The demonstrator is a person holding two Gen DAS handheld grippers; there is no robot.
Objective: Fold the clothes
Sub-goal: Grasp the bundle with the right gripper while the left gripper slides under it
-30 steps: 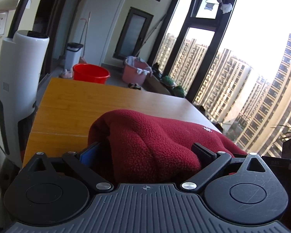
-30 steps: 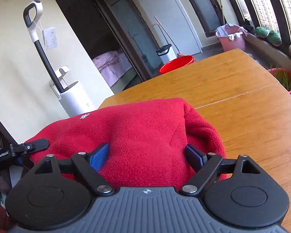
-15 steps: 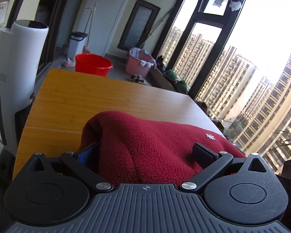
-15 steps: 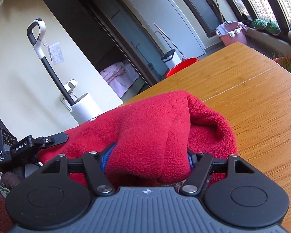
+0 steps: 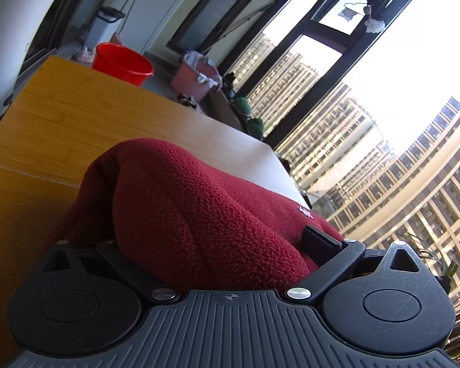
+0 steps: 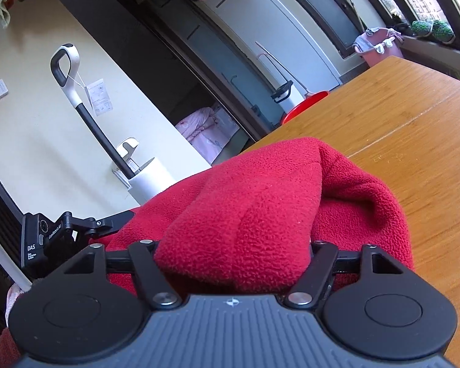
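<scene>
Both views now tilt; right gripper (image 6: pixel 233 245) has just been closing and pinches the fleece (image 6: pixel 260 202) on the table's (image 6: pixel 414 128) near edge. Left gripper (image 5: pixel 211 242) pinches another bunch. Soft, light, bulky: grip thick folds.

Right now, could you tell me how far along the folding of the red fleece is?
Early. Done: both grips are set. The right gripper is closed on a bunched fold of the red fleece, and the left gripper has fleece between its fingers. Left: the fleece is still heaped on the wooden table, not flat or folded.
</scene>
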